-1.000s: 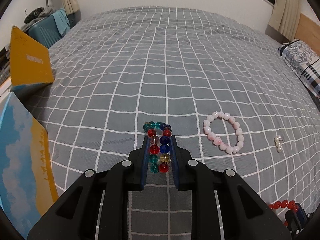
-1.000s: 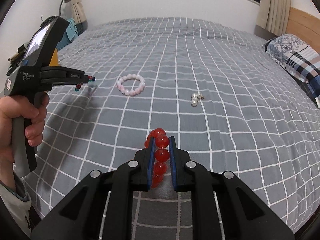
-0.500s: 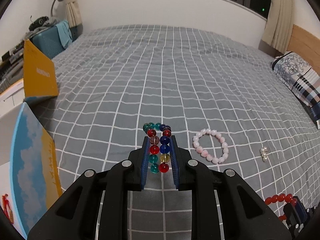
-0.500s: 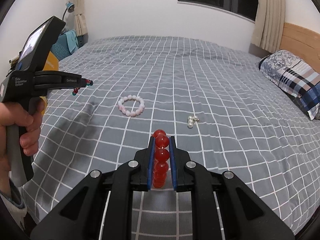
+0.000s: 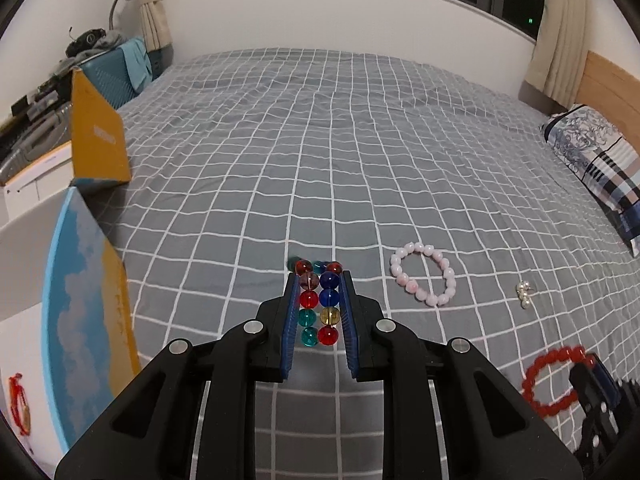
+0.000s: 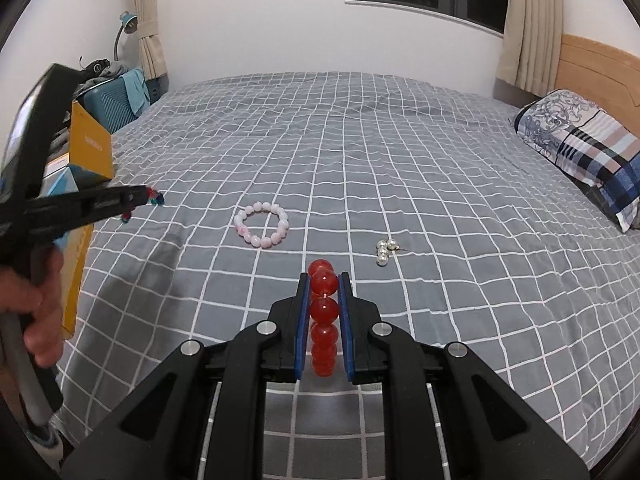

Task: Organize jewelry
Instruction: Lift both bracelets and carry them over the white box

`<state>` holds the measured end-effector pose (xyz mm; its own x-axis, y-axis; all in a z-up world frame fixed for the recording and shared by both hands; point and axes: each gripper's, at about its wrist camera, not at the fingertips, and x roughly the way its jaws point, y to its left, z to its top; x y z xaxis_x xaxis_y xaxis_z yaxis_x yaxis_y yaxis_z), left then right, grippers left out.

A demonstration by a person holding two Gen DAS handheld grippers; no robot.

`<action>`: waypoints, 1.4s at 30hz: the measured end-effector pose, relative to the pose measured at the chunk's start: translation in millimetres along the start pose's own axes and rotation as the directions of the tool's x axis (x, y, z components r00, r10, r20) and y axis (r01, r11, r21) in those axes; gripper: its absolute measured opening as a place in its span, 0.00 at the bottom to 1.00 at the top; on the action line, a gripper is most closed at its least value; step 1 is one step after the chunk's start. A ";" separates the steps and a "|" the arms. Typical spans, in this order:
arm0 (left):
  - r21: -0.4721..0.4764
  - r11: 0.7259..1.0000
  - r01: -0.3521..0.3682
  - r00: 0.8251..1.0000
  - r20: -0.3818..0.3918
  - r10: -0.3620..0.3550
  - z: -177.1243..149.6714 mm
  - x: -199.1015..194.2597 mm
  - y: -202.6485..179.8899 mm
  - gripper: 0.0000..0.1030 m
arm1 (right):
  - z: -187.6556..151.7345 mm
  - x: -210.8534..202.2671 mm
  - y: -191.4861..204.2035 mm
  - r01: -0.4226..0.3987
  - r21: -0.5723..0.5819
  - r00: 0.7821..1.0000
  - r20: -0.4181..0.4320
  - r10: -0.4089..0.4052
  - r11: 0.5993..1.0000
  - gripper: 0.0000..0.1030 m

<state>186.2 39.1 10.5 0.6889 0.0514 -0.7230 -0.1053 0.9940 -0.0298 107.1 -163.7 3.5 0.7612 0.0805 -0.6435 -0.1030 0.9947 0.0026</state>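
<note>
1. Left hand-held gripper [image 5: 319,300] is pinching a multicoloured bead bracelet [image 5: 319,304]. The beads sit in two rows between the blue pads: red, teal, blue, yellow and a smoky one, with a few poking out past the tips. It's held up above the bed, not lying on it.
2. Right hand-held gripper [image 6: 323,312] is clamped on a red bead bracelet [image 6: 323,314], the beads stacked in a single line between its pads. From the left wrist view you can see the rest of that red loop hanging out at the lower right [image 5: 554,380].
3. Lying on the grey checked bedspread [image 6: 400,160]: a pink bead bracelet [image 6: 262,225], flat and round, and a small cluster of pearl earrings [image 6: 385,250] off to its right. They're apart from each other, and neither gripper is touching them.
4. Off the left edge of the bed there's a box with open yellow flaps [image 5: 98,148] and a blue cloud-print side [image 5: 80,320]. Something small and red [image 5: 20,404] lies on the white bottom inside it, too blurry to call.
5. A person's hand [image 6: 38,320] grips the left tool's handle in the right wrist view.
6. A patterned pillow [image 6: 580,148] lies at the right by the wooden headboard.
</note>
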 end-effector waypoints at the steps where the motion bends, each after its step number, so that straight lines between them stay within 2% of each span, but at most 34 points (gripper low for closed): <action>1: 0.003 1.000 -0.003 1.000 0.002 0.003 -1.0 -5.2 1.0 0.19 | 1.6 -0.3 1.4 0.003 -0.003 1.000 -0.001 -0.003 1.000 0.12; 8: 0.004 1.000 -0.004 1.000 0.016 0.004 -0.2 -40.4 17.8 0.19 | 18.7 -11.6 14.8 -0.006 0.004 1.000 -0.018 0.006 1.000 0.12; 13: 0.007 0.999 -0.032 0.999 0.010 0.032 1.1 -64.9 33.0 0.19 | 35.7 -20.3 33.2 -0.029 -0.002 0.999 -0.029 0.029 1.000 0.12; 23: -0.035 0.997 -0.069 0.997 0.042 0.071 2.0 -121.0 89.2 0.19 | 66.2 -38.5 82.9 -0.089 -0.039 0.996 -0.022 0.088 0.995 0.12; 32: -0.104 0.984 -0.148 0.986 0.059 0.154 -2.2 -157.6 161.1 0.19 | 91.3 -57.3 163.3 -0.196 -0.123 0.980 0.012 0.199 0.973 0.12; 38: -0.161 0.966 -0.203 0.976 0.046 0.212 -12.4 -173.7 216.5 0.19 | 97.3 -68.4 223.6 -0.253 -0.185 0.965 0.018 0.261 0.949 0.12; 42: -0.196 0.954 -0.228 0.972 0.011 0.235 -21.5 -172.0 249.4 0.19 | 95.7 -75.4 265.3 -0.296 -0.229 0.952 0.007 0.305 0.927 0.12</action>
<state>26.0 276.1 112.6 0.6526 0.2847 -0.7022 -0.3988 0.9171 0.0012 83.7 100.3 126.0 0.6978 0.3809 -0.6066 -0.4671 0.8840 0.0178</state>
